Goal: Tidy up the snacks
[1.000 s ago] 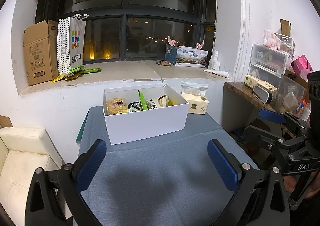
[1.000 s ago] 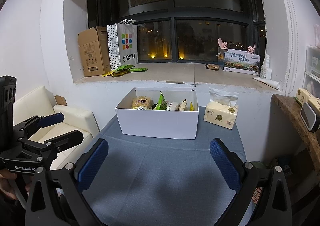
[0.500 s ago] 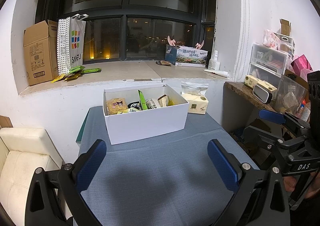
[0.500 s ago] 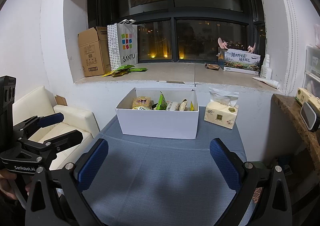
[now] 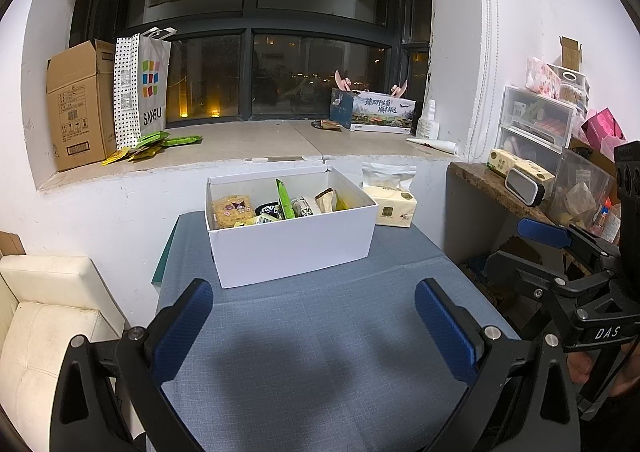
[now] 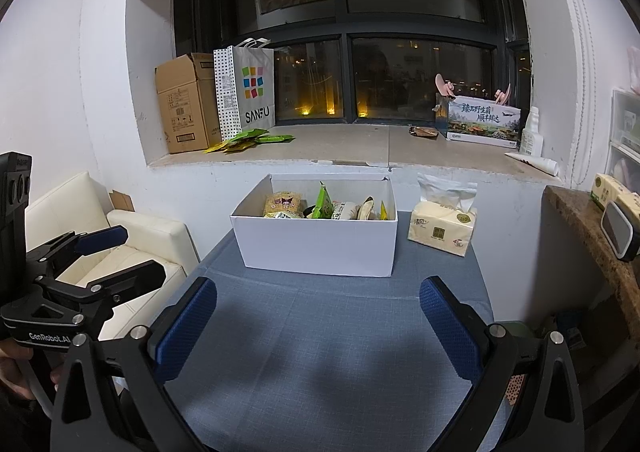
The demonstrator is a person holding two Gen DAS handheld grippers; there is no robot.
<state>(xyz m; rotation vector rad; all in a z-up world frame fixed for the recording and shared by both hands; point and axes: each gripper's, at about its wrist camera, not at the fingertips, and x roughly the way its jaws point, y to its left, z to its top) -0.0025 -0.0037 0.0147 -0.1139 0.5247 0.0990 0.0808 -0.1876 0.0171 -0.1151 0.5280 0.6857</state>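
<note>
A white open box [image 5: 296, 244] [image 6: 320, 248] stands at the far end of the blue-clothed table [image 5: 320, 352] [image 6: 328, 352]. Inside it lie several snack packets: a yellow noodle pack [image 5: 232, 208] [image 6: 282, 204], an upright green packet [image 5: 285, 198] [image 6: 323, 202] and others. More green and yellow packets [image 5: 152, 146] [image 6: 248, 140] lie loose on the window sill. My left gripper [image 5: 316, 328] hangs open over the near table, empty. Likewise my right gripper [image 6: 320, 328] is open and empty, well short of the box. Each gripper shows at the edge of the other's view.
A tissue pack [image 5: 390, 204] [image 6: 444, 226] sits right of the box. On the sill stand a cardboard carton [image 5: 76, 112], a SANFU paper bag [image 5: 140, 92] and a printed box [image 5: 382, 114]. A white sofa [image 5: 36, 312] is left, cluttered shelves [image 5: 536, 156] right.
</note>
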